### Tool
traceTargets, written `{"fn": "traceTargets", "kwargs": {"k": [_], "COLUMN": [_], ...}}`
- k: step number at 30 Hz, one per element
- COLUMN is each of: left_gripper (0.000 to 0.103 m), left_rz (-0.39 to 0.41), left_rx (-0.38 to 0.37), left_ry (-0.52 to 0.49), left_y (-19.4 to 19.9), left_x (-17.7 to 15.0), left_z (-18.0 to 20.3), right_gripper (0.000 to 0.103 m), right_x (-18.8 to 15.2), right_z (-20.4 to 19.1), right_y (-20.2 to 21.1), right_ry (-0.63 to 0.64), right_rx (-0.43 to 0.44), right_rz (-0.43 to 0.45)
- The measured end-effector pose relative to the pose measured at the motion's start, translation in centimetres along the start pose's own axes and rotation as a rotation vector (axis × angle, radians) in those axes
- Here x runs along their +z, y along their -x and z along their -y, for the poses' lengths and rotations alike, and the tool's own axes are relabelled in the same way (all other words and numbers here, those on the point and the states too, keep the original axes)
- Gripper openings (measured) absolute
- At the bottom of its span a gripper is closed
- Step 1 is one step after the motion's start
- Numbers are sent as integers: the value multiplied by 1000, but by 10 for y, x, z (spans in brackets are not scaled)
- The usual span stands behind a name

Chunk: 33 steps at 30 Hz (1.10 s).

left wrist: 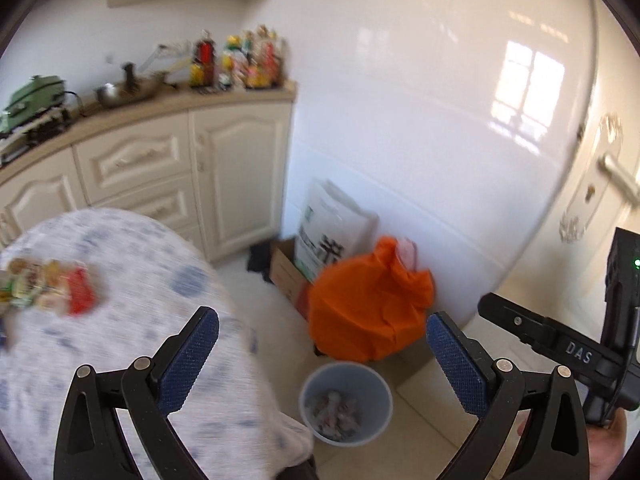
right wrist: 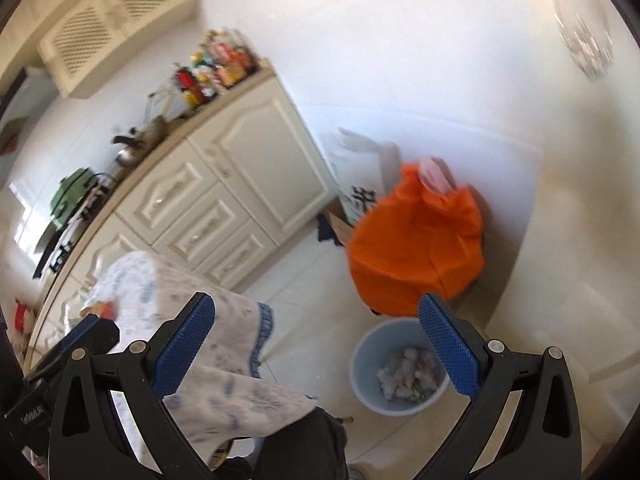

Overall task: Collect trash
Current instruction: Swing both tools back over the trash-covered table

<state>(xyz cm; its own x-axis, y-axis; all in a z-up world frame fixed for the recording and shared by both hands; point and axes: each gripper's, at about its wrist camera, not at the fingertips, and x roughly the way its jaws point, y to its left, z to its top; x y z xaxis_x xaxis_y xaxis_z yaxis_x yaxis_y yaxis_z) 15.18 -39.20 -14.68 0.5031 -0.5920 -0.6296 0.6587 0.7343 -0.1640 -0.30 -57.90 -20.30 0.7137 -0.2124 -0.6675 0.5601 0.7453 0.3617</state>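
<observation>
Fingers of the left gripper stand spread wide with nothing between them. From the left wrist view, they hang over the edge of a round desk under a white cloth with blue flowers, and a blurred heap of wrappers lies on its far left side. Only this view shows a door handle at the right edge and, below it, the black body of the right gripper. Down on the tiled floor stands a pale blue trash bin, close by the hanging cloth, with crumpled paper in its bottom. Behind it an orange bag bulges against the wall, with a white printed sack and a cardboard box just beside it.

From the right wrist view, the right gripper is released too, blue pads far apart and empty. Its right finger overlaps the bin's rim. White crumpled scraps show more sharply inside. A dark trouser leg shows below the cloth. Cream cabinets carry bottles and a green cooker.
</observation>
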Motion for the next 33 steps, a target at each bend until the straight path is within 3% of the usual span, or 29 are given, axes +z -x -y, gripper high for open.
{"fn": "traceTargets", "kwargs": {"k": [7,19,30,33], "left_gripper": [102,102,102,102], "left_rz": [121,265,316,305], "left_rx": [73,253,422,456], "left_ry": [40,117,193,218], "left_y": [118,231,294,294], "left_x": [-41,-77,-116,-124], "left_z": [-74,-144,-202,-216], "right_gripper": [103,103,103,103], "right_x": [4,-17,-49,-59], "right_z": [-85,-220,-310,-328], "right_y": [18,22,8,2], "right_ry": [148,359,540,586], "right_rx": [76,218,305,307], "right_rz": [45,77,68,59]}}
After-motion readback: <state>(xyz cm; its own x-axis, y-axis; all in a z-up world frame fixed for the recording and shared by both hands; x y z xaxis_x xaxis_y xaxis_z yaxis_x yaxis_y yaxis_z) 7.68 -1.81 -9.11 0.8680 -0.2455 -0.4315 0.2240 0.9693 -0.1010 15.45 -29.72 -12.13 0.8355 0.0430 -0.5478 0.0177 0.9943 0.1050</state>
